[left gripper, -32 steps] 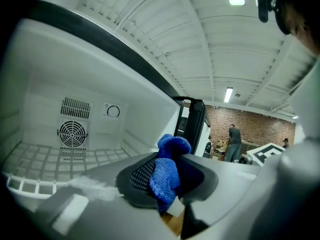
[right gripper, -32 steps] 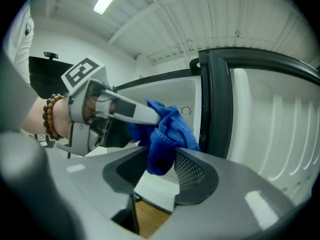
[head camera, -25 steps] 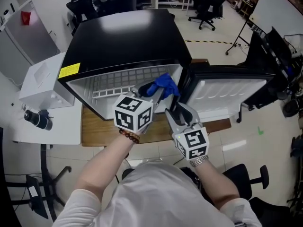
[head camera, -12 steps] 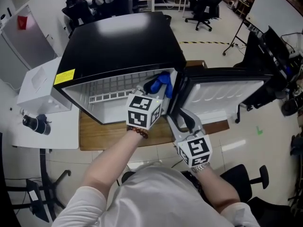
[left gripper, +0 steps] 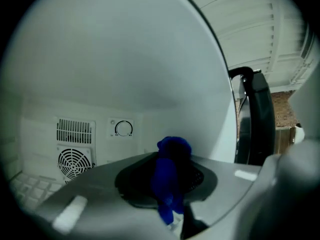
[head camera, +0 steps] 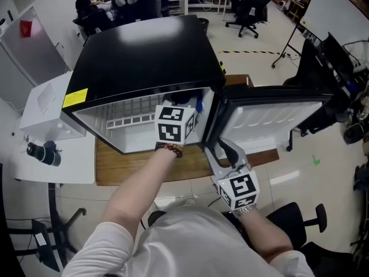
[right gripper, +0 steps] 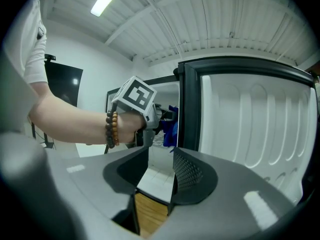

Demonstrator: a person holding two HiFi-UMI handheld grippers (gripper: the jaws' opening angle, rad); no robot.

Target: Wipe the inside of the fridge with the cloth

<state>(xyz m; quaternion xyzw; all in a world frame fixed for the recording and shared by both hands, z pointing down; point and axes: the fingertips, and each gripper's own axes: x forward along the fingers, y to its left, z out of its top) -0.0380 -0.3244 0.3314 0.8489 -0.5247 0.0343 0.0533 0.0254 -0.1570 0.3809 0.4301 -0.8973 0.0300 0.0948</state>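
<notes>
White box (head camera: 45,109) seen at left, on white table (head camera: 63,169); black cylindrical object (head camera: 39,150) laid just beside box. Wooden board (head camera: 124,166) seen lower centre. Black office chair (head camera: 249,3) parked on tiled floor (head camera: 259,45). Red item (head camera: 26,27) placed on white cabinet (head camera: 34,51).

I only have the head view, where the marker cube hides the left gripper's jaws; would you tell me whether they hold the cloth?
Observer: Yes, the left gripper is shut on the blue cloth.
Operator: What is ahead of it?
Observer: The white back wall of the fridge, with a round fan grille and a dial.
Operator: And the other one?
Observer: The right gripper is open and empty, facing the door edge.
</notes>
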